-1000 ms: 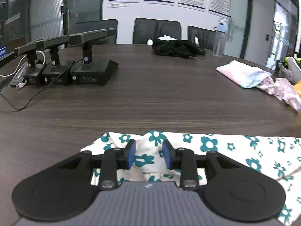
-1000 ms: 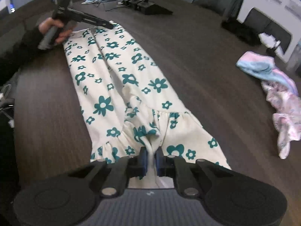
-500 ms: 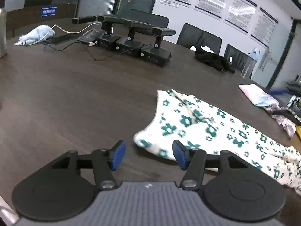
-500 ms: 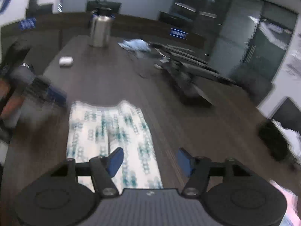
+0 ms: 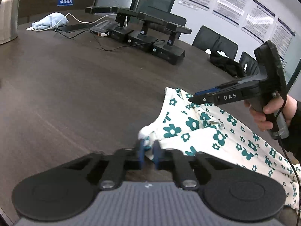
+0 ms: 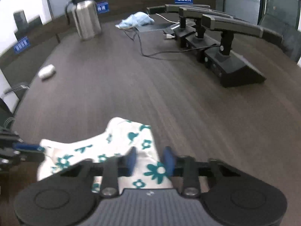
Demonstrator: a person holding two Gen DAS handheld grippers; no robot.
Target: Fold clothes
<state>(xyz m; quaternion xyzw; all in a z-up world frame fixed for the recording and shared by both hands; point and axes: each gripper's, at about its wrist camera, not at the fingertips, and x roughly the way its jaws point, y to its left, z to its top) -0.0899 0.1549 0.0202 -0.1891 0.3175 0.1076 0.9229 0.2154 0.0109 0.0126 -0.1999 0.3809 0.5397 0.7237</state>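
A white garment with teal flowers (image 5: 197, 128) lies flat on the dark wooden table (image 5: 75, 94). My left gripper (image 5: 149, 150) is closing tight on the garment's near corner, and its blue pads press the bunched cloth. In the right wrist view, my right gripper (image 6: 149, 159) hangs over the other corner of the same garment (image 6: 112, 146). Its jaws are closing, but a gap remains and the cloth lies between the pads untouched. From the left wrist view, the right gripper (image 5: 193, 98) shows side-on, held by a hand (image 5: 263, 113). The left gripper (image 6: 40, 147) shows at the left edge of the right wrist view.
Three black microphone stands (image 6: 225, 56) with cables stand across the table. A steel jug (image 6: 86, 22), a light blue cloth (image 6: 137, 19) and a small white case (image 6: 47, 71) lie farther back. A black garment (image 5: 225, 64) rests near the chairs.
Both grippers opened and left their earlier spots. The left has shut on the near corner of the garment. The right swung from the hem end to this end, and its jaws have narrowed.
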